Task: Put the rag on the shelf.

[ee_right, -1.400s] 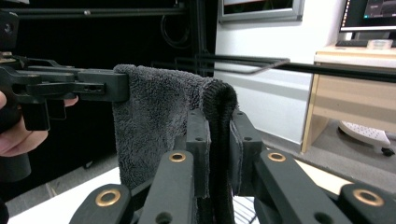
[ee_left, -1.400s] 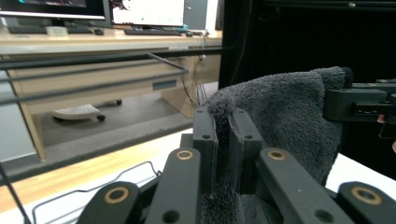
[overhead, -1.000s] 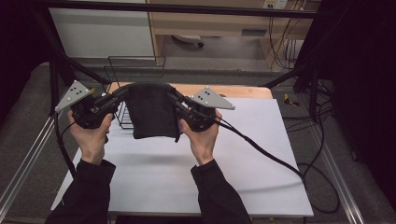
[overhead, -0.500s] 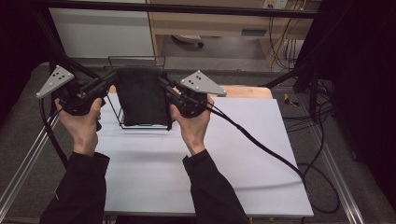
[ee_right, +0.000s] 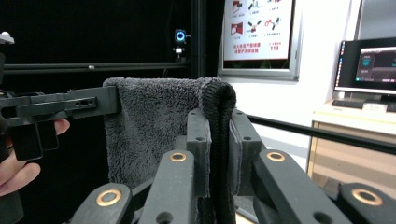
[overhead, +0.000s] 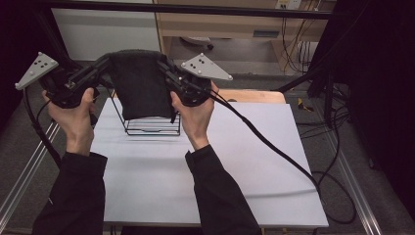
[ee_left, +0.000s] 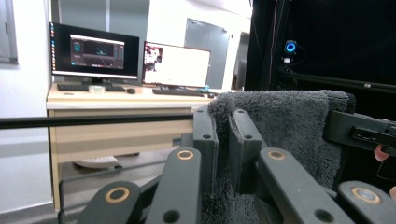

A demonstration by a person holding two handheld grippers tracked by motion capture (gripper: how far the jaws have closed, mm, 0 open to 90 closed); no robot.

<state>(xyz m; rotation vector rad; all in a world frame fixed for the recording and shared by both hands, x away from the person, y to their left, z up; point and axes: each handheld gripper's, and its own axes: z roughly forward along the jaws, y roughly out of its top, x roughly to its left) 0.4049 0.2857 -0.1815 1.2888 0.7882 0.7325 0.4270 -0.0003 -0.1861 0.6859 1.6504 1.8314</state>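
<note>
A dark grey folded towel (overhead: 140, 85) hangs in the air between my two grippers, above the far left of the white table (overhead: 195, 186). My left gripper (overhead: 105, 62) is shut on the towel's left upper edge. My right gripper (overhead: 161, 63) is shut on its right upper edge. In the left gripper view the fluffy towel (ee_left: 285, 126) is pinched between the black jaws of my left gripper (ee_left: 223, 116). The right gripper view has the towel's folded edge (ee_right: 219, 100) clamped in my right gripper (ee_right: 219, 116), with the rest of the cloth stretching left to the other gripper.
A black wire rack (overhead: 151, 125) stands on the table right under the hanging towel. A black cable (overhead: 274, 147) trails from my right gripper across the table to the right. A wooden board (overhead: 254, 95) lies at the table's far edge. Desks with monitors (ee_left: 95, 51) stand beyond.
Both grippers have risen with the towel held between them and shifted left, so the towel now hangs higher above the wire rack.
</note>
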